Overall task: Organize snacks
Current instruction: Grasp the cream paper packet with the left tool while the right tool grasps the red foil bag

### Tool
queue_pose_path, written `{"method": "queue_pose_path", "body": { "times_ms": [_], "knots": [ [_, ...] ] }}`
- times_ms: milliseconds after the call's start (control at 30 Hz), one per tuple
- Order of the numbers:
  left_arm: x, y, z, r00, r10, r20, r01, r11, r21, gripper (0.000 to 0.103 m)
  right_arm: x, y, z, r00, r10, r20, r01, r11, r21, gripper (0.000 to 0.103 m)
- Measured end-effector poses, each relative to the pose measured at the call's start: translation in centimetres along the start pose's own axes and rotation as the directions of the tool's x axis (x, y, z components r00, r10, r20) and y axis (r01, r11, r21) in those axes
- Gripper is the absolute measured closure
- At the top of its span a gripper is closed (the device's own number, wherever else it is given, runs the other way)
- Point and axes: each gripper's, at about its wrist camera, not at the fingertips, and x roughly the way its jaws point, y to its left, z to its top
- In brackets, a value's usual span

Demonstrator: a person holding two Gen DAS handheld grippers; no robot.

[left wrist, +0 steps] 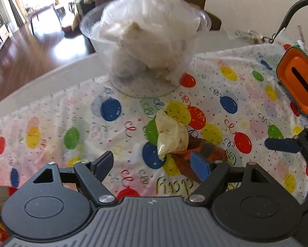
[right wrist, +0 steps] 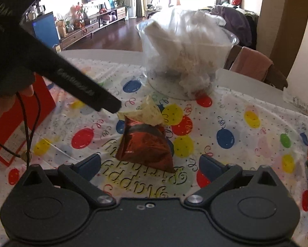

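2 small snack bags lie together on the desk (right wrist: 256,94), on a party cloth (right wrist: 232,152) with balloons on it. The red bag (right wrist: 145,142) is shiny, and the pale yellow bag (right wrist: 147,113) rests against its far end, touching it. Behind them stands a clear bowl (right wrist: 226,47) with a soft white plastic bag (right wrist: 195,28) bunched up inside. The right tool (right wrist: 149,164) is open, with its 2 fingers spread on each side of the near end of the red bag, not touching it. The left tool (left wrist: 154,162) is open too, and its right finger sits just in front of the red bag (left wrist: 186,164), with the yellow bag (left wrist: 170,135) right beyond. I think the next job is to pick up 1 snack. The 2 bags lie so close that a squeeze could catch both, or push the yellow one away. The red bag looks slippery and puffy, so it may pop out of the fingers. The 2 tools are near each other and could bump. The thin cloth could get pinched and pulled up with the bag.
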Motion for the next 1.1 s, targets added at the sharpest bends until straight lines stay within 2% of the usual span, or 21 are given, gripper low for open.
{"method": "queue_pose_path", "body": {
  "times_ms": [100, 200, 333, 533, 800, 867, 900, 933, 1100],
  "knots": [
    [1.8, 0.2, 1.1, 0.999, -0.021, -0.036, 0.018, 0.998, -0.058, 0.021, 1.3, -0.7, 0.2, 1.0, 0.011, -0.003, -0.011, 1.0, 0.02, 0.003],
    [3.6, 0.7, 2.0, 0.993, -0.083, -0.082, 0.07, 0.987, -0.147, 0.021, 2.3, -1.4, 0.5, 0.999, 0.051, -0.007, -0.05, 0.997, 0.058, 0.003],
    [5.6, 0.6, 3.0, 0.986, -0.118, -0.12, 0.092, 0.974, -0.205, 0.021, 3.6, -1.5, 1.0, 0.996, 0.092, -0.01, -0.091, 0.993, 0.075, 0.003],
    [7.8, 0.0, 3.6, 0.981, -0.113, -0.155, 0.08, 0.975, -0.209, 0.021, 5.5, -1.4, 1.6, 0.994, 0.105, -0.024, -0.102, 0.991, 0.087, 0.003],
    [9.1, -0.7, 3.8, 0.976, -0.123, -0.177, 0.09, 0.979, -0.184, 0.022, 7.1, -1.4, 1.8, 0.993, 0.108, -0.05, -0.102, 0.988, 0.112, 0.016],
    [9.3, -0.8, 3.8, 0.976, -0.126, -0.175, 0.094, 0.979, -0.18, 0.029, 7.4, -1.3, 1.7, 0.993, 0.104, -0.058, -0.097, 0.989, 0.11, 0.017],
    [9.4, -0.8, 3.8, 0.975, -0.133, -0.178, 0.1, 0.978, -0.184, 0.04, 7.5, -1.2, 1.7, 0.993, 0.103, -0.062, -0.096, 0.989, 0.108, 0.02],
    [9.6, -0.8, 3.7, 0.974, -0.131, -0.184, 0.096, 0.977, -0.189, 0.045, 7.7, -1.2, 1.7, 0.992, 0.102, -0.068, -0.094, 0.99, 0.107, 0.022],
    [9.6, -0.8, 3.3, 0.974, -0.128, -0.188, 0.092, 0.978, -0.188, 0.054, 7.9, -1.2, 1.6, 0.992, 0.103, -0.074, -0.094, 0.989, 0.115, 0.032]
  ]
}}
